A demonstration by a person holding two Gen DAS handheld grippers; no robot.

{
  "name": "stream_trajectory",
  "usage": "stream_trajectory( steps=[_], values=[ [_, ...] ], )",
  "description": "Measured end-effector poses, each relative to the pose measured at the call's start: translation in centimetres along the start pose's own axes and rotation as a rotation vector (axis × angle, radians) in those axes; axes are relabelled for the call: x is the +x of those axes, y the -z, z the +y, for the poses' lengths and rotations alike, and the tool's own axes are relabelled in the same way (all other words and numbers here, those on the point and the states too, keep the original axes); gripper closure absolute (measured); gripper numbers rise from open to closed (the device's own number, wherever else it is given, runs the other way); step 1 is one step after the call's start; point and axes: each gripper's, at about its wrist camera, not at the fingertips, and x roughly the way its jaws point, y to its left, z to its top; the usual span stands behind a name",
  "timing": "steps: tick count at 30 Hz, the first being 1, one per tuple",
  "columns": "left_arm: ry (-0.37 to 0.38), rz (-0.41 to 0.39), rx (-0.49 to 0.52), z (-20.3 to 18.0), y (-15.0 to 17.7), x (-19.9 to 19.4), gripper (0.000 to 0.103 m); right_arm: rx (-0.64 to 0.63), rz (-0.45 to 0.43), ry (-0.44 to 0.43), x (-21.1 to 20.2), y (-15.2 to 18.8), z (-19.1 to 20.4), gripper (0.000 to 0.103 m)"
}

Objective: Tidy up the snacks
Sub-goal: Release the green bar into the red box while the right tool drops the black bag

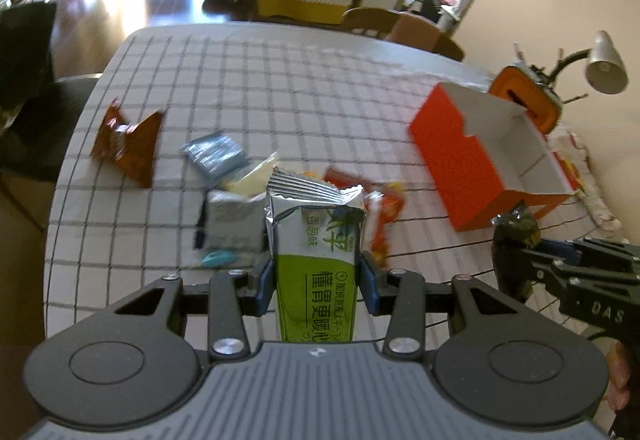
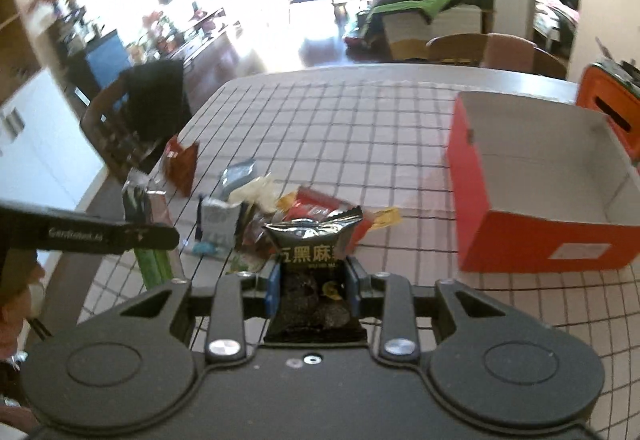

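**A:** ok going left to right across the checked table (image 1: 320,80); far left there's a brown wrapper (image 1: 128,144) sitting on its own, folded up like a little tent; next to it a blue-grey sachet (image 1: 214,156); then the main heap of snacks (image 2: 256,216), grey-white carton, pale yellow pack, red and orange ones all jumbled and touching

**B:** and the grippers?

**A:** both loaded; left gripper (image 1: 316,276) has its blue pads squeezed on the sides of a green and silver packet (image 1: 312,240), held upright above the table; right gripper (image 2: 312,284) is pinched narrow on a black sesame snack pack (image 2: 314,252), crimped silver top sticking out past the pads; you can see that dark pack from the left camera too, down by the right edge

**B:** so where's it all supposed to go

**A:** my guess is the orange box (image 2: 540,224) on the right, well apart from the heap; lid off, white inside, and as far as i can see nothing's in it; one corner is hidden though

**B:** so barely started?

**A:** pretty much; 2 packs in hand, 0 visibly boxed, roughly 6 or more left on the table; hard to count the heap, it's blurry; the brown one out left will be the longest reach
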Motion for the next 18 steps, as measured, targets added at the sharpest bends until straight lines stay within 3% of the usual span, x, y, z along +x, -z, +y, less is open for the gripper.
stream_trajectory(
  steps=[8, 18],
  values=[
    [0.051, -0.01, 0.081, -5.8, -3.2, 0.6, 0.061, 0.074, -0.061, 0.044, -2.5, -2.1, -5.0, 0.072],
    [0.071, 0.02, 0.168, -15.7, -7.0, 5.2, 0.061, 0.106, -0.077, 0.105, -2.3, -4.6, -14.2, 0.072]
  ],
)
